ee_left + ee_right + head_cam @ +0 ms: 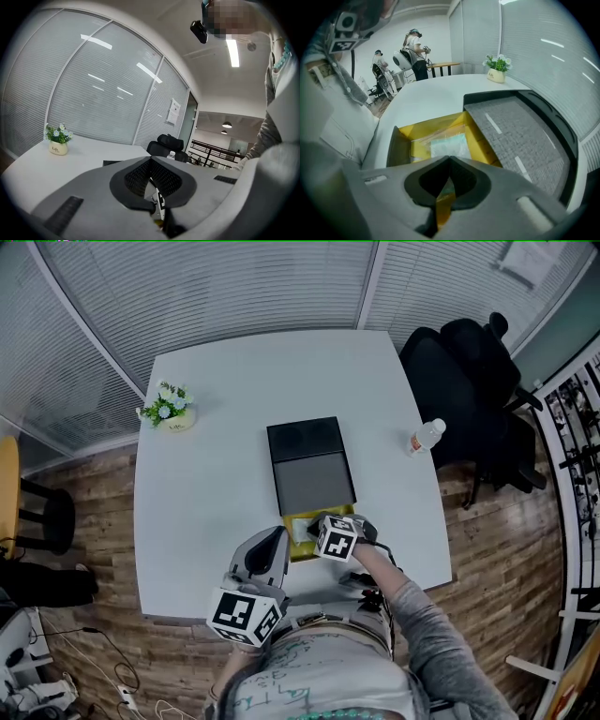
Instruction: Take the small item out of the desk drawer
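Observation:
A black desk drawer box lies mid-table, its yellow drawer pulled out toward me. Inside the drawer lies a small clear plastic packet with a pale blue-green item in it. My right gripper points steeply down into the drawer, and its shut tips meet on the packet's near edge. In the head view the right gripper sits under its marker cube. My left gripper hovers just left of the drawer, near the table's front edge. Seen in its own view, the left gripper is shut with nothing held.
A small flower pot stands at the table's back left and a plastic bottle near its right edge. A black office chair stands to the right, a dark stool to the left. Other people stand beyond the table.

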Tool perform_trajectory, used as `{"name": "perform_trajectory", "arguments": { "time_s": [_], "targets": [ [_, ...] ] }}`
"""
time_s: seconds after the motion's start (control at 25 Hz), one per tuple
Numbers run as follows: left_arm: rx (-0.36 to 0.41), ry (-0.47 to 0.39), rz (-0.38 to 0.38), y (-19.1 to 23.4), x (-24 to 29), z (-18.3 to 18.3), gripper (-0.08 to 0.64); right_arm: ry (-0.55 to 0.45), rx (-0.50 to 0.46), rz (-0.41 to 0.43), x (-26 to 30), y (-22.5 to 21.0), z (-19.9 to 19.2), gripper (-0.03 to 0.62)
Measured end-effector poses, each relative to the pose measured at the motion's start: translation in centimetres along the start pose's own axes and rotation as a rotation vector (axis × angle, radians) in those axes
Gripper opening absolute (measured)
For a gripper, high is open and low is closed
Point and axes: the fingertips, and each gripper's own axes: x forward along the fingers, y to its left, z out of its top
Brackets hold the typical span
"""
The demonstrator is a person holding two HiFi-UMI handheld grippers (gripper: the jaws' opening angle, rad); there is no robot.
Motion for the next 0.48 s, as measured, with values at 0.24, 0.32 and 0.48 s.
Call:
{"name": "perform_trajectory", "arguments": {
  "time_s": [0.24,0.32,0.48],
  "targets": [
    [-0.027,0.009,-0.026,-0.8,0.5,-0.4,-0.003,-0.001,0.003,0.001,0.0,0.0,0.0,0.003],
    [-0.026,0.013,-0.036,-1.3,0.7,-0.6,-0.003,-0.002,-0.004,-0.008,0.0,0.0,-0.1,0.003],
    [-0.021,0.019,-0.045,-1.8,0.7,-0.7,-0.003,-0.014,0.008,-0.020,-0.1,0.0,-0.2,0.003]
  ]
}}
